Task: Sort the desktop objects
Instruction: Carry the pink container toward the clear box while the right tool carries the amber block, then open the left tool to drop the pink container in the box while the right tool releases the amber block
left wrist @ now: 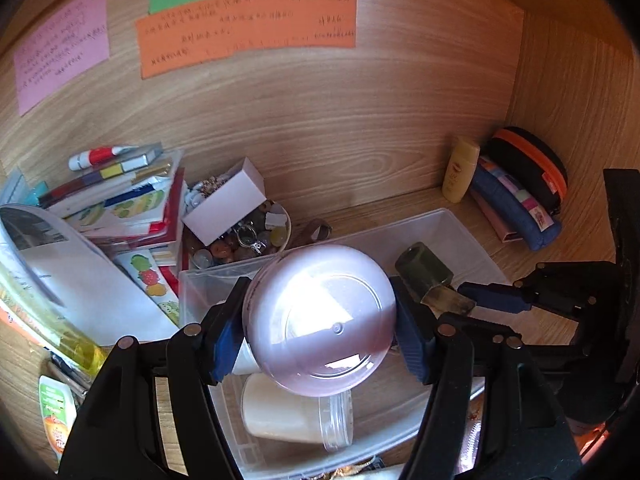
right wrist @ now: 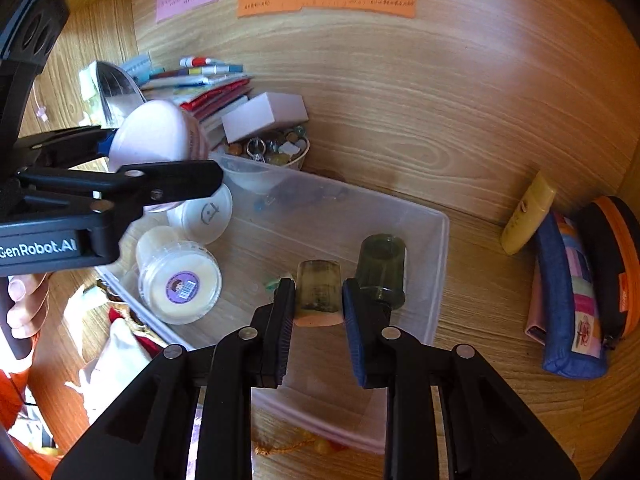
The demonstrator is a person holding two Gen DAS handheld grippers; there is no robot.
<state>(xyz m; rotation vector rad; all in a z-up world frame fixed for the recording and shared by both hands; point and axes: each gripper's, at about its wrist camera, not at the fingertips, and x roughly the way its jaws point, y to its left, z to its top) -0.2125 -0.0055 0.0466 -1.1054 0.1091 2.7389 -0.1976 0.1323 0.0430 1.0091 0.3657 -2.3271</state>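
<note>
My left gripper (left wrist: 318, 320) is shut on a round pink jar (left wrist: 320, 320) and holds it above the left part of a clear plastic bin (left wrist: 460, 232). The jar also shows in the right wrist view (right wrist: 154, 132). My right gripper (right wrist: 318, 312) is shut on a small yellowish-green bottle (right wrist: 319, 290) over the same bin (right wrist: 436, 248). A dark green cap (right wrist: 382, 270) lies in the bin just right of it. Two cream jars (right wrist: 180, 280) (right wrist: 204, 212) lie in the bin's left part.
A bowl of trinkets (left wrist: 244, 236) with a white box (left wrist: 226, 202) stands behind the bin. Books and papers (left wrist: 120, 204) are stacked at the left. A yellow tube (right wrist: 526, 214), a blue pencil case (right wrist: 568, 300) and a black-orange pouch (right wrist: 616, 256) lie at the right wall.
</note>
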